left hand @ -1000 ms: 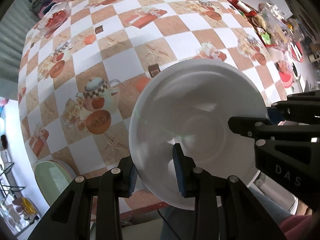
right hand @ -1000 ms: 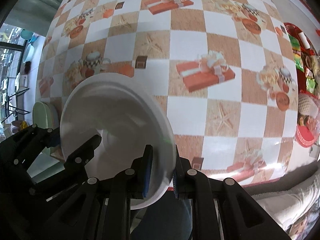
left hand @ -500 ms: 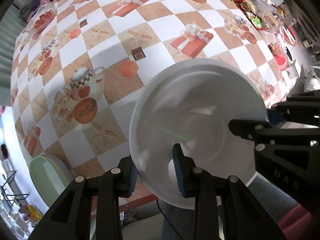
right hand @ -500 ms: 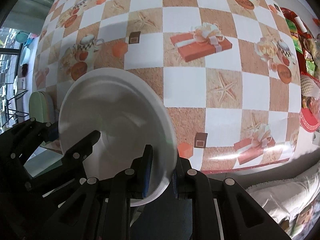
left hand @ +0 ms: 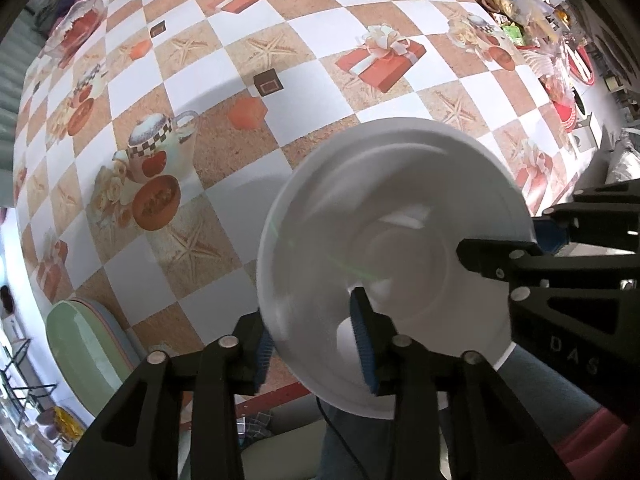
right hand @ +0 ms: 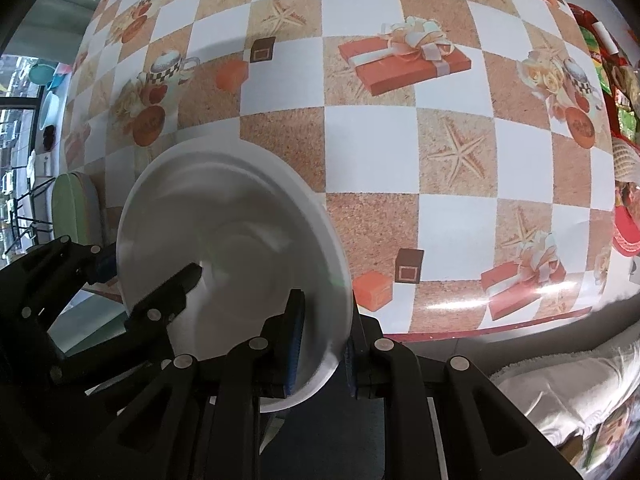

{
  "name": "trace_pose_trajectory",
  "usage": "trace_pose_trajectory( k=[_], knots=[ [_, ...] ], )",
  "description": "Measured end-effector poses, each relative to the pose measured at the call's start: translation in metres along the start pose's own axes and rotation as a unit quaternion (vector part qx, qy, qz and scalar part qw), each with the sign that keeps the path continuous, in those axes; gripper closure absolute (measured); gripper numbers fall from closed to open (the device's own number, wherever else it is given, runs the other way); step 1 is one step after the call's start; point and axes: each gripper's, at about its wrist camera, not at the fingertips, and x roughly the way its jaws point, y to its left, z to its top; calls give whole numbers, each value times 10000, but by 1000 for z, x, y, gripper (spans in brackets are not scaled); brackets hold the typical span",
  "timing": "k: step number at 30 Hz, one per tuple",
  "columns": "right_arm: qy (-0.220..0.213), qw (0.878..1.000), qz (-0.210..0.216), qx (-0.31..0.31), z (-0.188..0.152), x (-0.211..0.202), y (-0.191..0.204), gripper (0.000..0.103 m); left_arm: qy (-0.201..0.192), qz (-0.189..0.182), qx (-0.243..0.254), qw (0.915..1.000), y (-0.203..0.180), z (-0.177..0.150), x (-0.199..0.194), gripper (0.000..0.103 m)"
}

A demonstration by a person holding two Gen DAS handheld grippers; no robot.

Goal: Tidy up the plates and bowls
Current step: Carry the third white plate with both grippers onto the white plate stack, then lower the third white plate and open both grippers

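Observation:
A white plate (left hand: 380, 220) with a sunken middle hangs tilted just above the near edge of the checked tablecloth (left hand: 280, 40). Two grippers carry it. My left gripper (left hand: 308, 316) has the plate's left rim between its blue pads; its jaws are starting to open, though the pads still look to be on the rim. My right gripper (right hand: 324, 312) is shut on the opposite rim of the plate (right hand: 224, 208). In the left wrist view it shows as black fingers (left hand: 500, 252) at the plate's right edge. Both point straight down.
A stack of pale green plates (left hand: 80, 344) (right hand: 74, 208) sits at the table's near left corner. Snack packets and red baskets (left hand: 520, 8) crowd the far right. A glass bowl (left hand: 80, 24) stands far left. A person's legs (left hand: 540, 380) are below the table edge.
Both grippers have sunk toward the tablecloth with the plate and drifted across it, so the printed pattern looks larger. The hold on both rims looks much the same.

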Motion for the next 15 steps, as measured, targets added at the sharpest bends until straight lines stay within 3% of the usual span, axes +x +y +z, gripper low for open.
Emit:
trace_pose_trajectory(
  k=[2, 4, 9, 10, 11, 13, 15],
  knots=[
    [12, 10000, 9, -31, -3, 3, 0, 84, -29, -17, -9, 10000, -1, 0, -1, 49],
    [12, 10000, 4, -38, -4, 5, 0, 84, -91, 46, -15, 9999, 0, -2, -4, 33],
    [-32, 10000, 24, 58, -6, 1, -4, 83, -266, 69, -130, 9995, 6, -3, -12, 25],
    [-43, 9999, 22, 88, -7, 1, -6, 80, -291, 80, -165, 9994, 7, -4, -13, 25],
    [-63, 9999, 3, 113, -7, 0, -7, 69, -313, 89, -203, 9993, 9, -4, -14, 25],
    [-156, 9996, -180, 180, -8, -3, -13, 36, -349, 180, -305, 9988, 16, -7, -16, 25],
    [-201, 9992, 62, 334, -9, -5, -19, 27, -380, 152, -460, 9981, 24, -9, -17, 24]
  ],
)
